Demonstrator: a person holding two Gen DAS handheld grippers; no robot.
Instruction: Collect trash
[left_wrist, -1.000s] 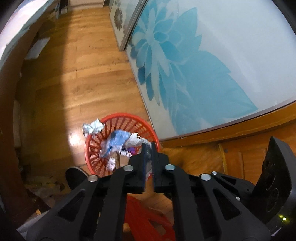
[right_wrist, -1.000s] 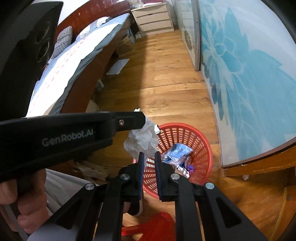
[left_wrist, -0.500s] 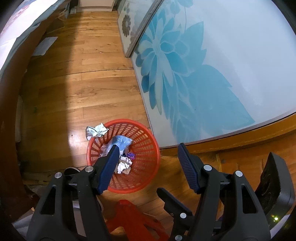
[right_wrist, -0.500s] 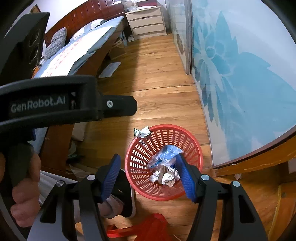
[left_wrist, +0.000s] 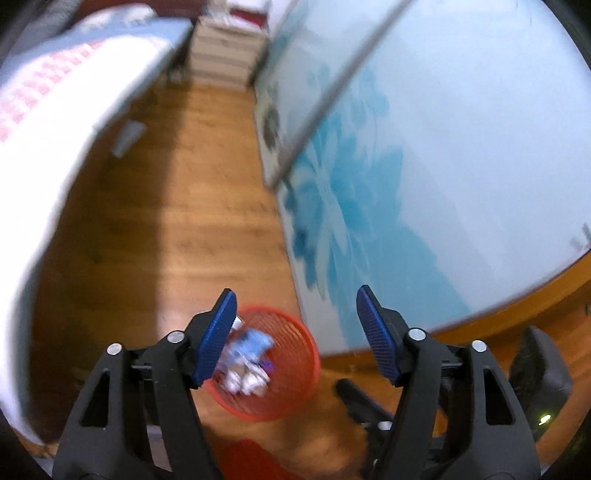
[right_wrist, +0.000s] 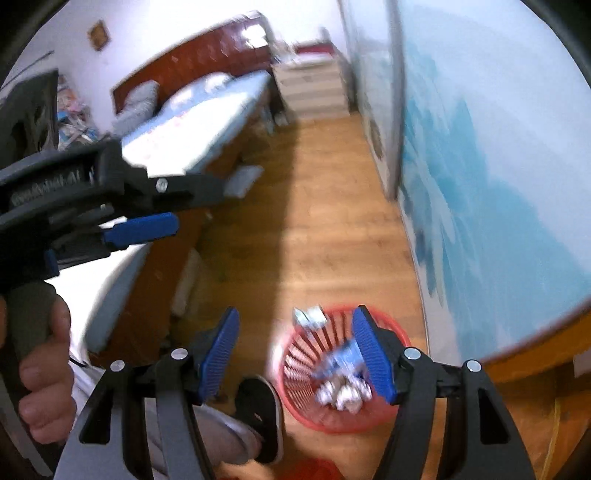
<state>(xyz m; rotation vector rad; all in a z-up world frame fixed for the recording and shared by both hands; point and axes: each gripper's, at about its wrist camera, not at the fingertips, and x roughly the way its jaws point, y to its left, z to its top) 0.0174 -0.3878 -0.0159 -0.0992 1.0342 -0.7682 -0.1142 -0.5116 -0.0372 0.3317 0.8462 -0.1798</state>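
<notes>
Left claw (left_wrist: 295, 334): spread wide and opening, blue pads apart, nothing between them; lower centre of the left wrist view, above the basket.
Right claw (right_wrist: 295, 352): spread wide and opening, empty; lower centre of the right wrist view, right pad overlapping the basket rim.
Red basket (left_wrist: 295, 384): standing on the wooden floor (left_wrist: 207, 206), bottom centre in the left view, lower right in the right view (right_wrist: 397, 334); near edge partly covered by the claw fingers.
Trash (left_wrist: 247, 360): blue and white crumpled pieces inside the basket, smeared by motion blur; kinds of item not readable.
Stray scrap (right_wrist: 308, 316): pale crumpled piece at the basket's far rim in the right view; on the rim or on the floor just beside it, cannot tell.
Left claw in right view (right_wrist: 173, 205): entering from the left edge, blue pad visible, held by a hand (right_wrist: 40, 369) cut off at the lower left.
Foot in black slipper (right_wrist: 258, 413): bottom centre, just beside the basket, leg cropped by the frame.
Bed (right_wrist: 207, 122): upper left, soft with blur.
Drawer unit (right_wrist: 310, 88): top centre, details indistinct.
Blue flower panel (left_wrist: 369, 221): right side, pattern blurred.
Red object (left_wrist: 251, 459): bottom edge of the left view, cropped and unidentifiable.
</notes>
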